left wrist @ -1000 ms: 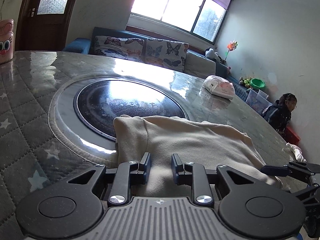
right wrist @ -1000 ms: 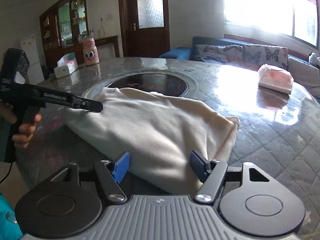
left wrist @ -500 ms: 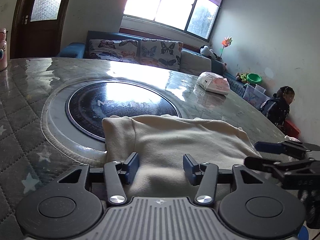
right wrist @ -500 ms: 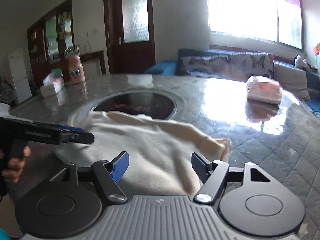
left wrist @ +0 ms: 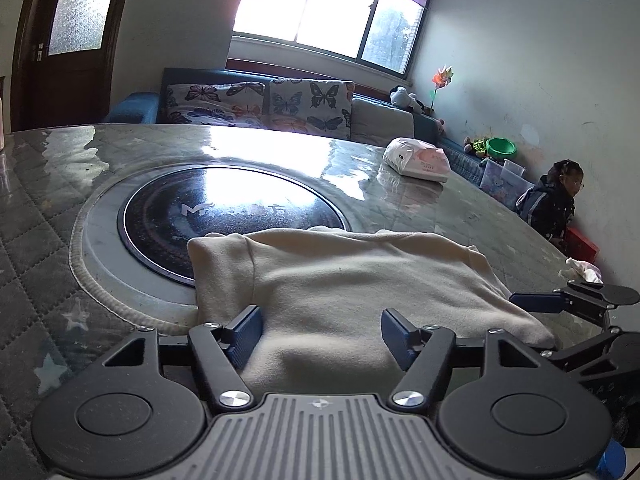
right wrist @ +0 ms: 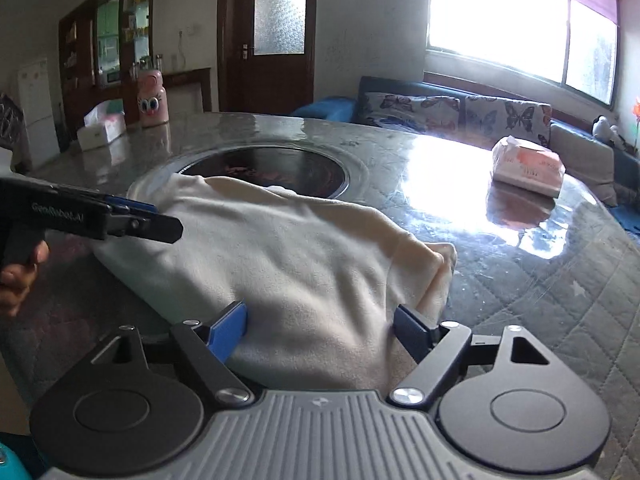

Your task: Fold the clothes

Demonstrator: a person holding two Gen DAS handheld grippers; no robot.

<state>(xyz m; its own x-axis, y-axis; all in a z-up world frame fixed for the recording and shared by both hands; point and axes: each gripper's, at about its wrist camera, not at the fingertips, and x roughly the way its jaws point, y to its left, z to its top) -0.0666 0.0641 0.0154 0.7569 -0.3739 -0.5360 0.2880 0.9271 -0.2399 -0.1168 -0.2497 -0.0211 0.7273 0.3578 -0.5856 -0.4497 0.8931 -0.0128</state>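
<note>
A cream garment [left wrist: 352,280] lies folded on the round table, its far edge over the dark hotplate [left wrist: 224,208]. It also shows in the right wrist view [right wrist: 288,252]. My left gripper [left wrist: 322,334] is open, its jaws either side of the garment's near edge, holding nothing. My right gripper [right wrist: 318,330] is open over the garment's near right part, empty. The right gripper shows at the right of the left wrist view [left wrist: 560,302]. The left gripper shows at the left of the right wrist view [right wrist: 132,220].
A tissue pack [left wrist: 416,159] lies on the far right of the table [left wrist: 60,184]. A pink bottle [right wrist: 151,98] and a tissue box [right wrist: 100,126] stand at the far left. A sofa [left wrist: 256,104] is behind. A child [left wrist: 554,204] sits by the wall.
My left gripper has opened, from nearly closed on the garment's edge to wide open. Both grippers have drawn back slightly. The garment lies still.
</note>
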